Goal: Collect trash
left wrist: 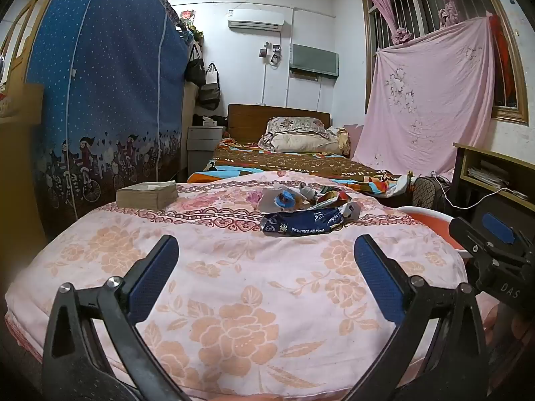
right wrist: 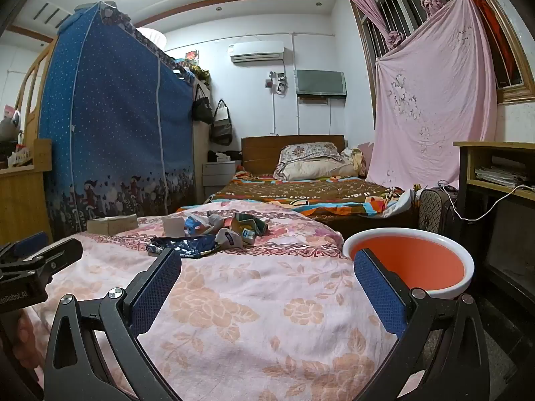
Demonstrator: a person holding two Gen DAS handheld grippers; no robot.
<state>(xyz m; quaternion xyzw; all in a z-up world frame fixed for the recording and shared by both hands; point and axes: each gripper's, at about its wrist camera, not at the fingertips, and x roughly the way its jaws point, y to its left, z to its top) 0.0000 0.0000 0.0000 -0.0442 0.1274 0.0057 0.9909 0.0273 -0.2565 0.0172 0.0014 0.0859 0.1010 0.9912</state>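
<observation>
Readable writing was limited: "DAS" on the housing of my right hand-held gripper (left wrist: 495, 250) and "enRobot.AI" on the housing of my left hand-held gripper (right wrist: 33, 267). White print on the dark blue crinkled plastic wrapper (left wrist: 302, 222) was too small to read. That wrapper lay at the front of a pile of crumpled multicoloured wrappers and paper scraps (left wrist: 301, 198) on the pink floral bedspread (left wrist: 234, 300), well ahead of both grippers. A tan stack of paper (left wrist: 147, 193) sat to the pile's left. The round white plastic basin with orange interior (right wrist: 409, 262) stood beside the bed, empty. Both my grippers were spread wide, gripping nothing.
</observation>
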